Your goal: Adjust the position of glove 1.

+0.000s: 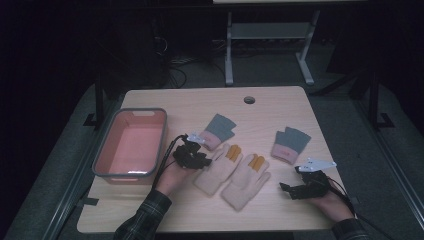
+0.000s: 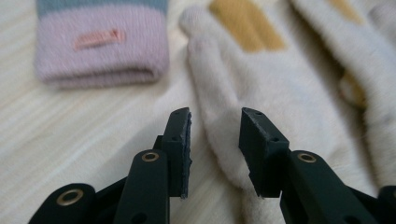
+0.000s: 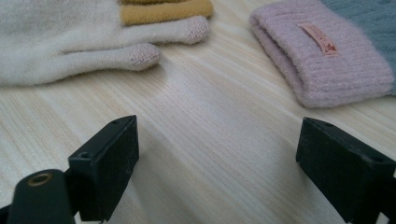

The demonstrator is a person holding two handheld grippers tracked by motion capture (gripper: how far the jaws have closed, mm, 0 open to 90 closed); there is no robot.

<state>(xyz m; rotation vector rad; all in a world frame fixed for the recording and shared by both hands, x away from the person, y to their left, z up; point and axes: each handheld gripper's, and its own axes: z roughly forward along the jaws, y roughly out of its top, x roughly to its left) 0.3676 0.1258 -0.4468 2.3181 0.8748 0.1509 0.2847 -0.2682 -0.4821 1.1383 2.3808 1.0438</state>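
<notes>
Left gripper view: left gripper (image 2: pixel 215 140) fingers part-spread over cream fleece glove (image 2: pixel 280 93), lined up to pinch; right gripper (image 3: pixel 219 168) fingers wide, idle above tabletop (image 3: pixel 201 121).

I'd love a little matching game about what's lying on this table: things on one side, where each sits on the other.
Things:
1. pink bin
2. cream gloves
3. left hand-held gripper
4. right hand-held gripper

Places or states:
A. side by side in the middle of the table, with mustard patches
B. jaws wide apart over bare wood
C. at the table's left edge, grey rim
D. jaws partly open at the edge of a cream glove

Pairs: 1-C, 2-A, 3-D, 4-B
</notes>
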